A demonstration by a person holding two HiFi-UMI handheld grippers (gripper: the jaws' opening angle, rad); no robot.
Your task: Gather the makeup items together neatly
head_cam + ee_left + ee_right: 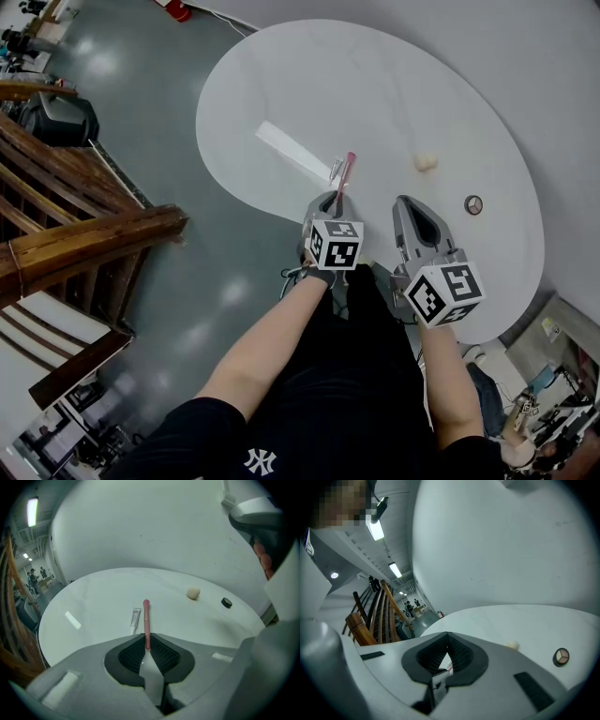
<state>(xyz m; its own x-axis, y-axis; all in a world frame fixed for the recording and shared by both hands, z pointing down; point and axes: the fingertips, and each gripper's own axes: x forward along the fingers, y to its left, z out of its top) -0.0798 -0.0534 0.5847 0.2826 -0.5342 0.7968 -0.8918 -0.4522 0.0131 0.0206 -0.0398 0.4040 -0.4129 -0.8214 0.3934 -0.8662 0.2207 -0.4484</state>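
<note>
**Pink stick pinched, lined up beside the tube**

Your left gripper [146, 641] has its fingertips pinching the near end of the pink stick [146, 618]. The stick juts out just right of the small tube [135, 618], which lies on the table [84, 606]. I cannot tell whether the stick's far tip touches the surface. Holding it lengthwise alongside the tube suggests you mean to lay the two parallel. Your right gripper [447, 638] hovers with its fingertips pressed together on nothing, probably free for the beige sponge [193, 593] and round compact [227, 603], both well right of the tube.
</note>
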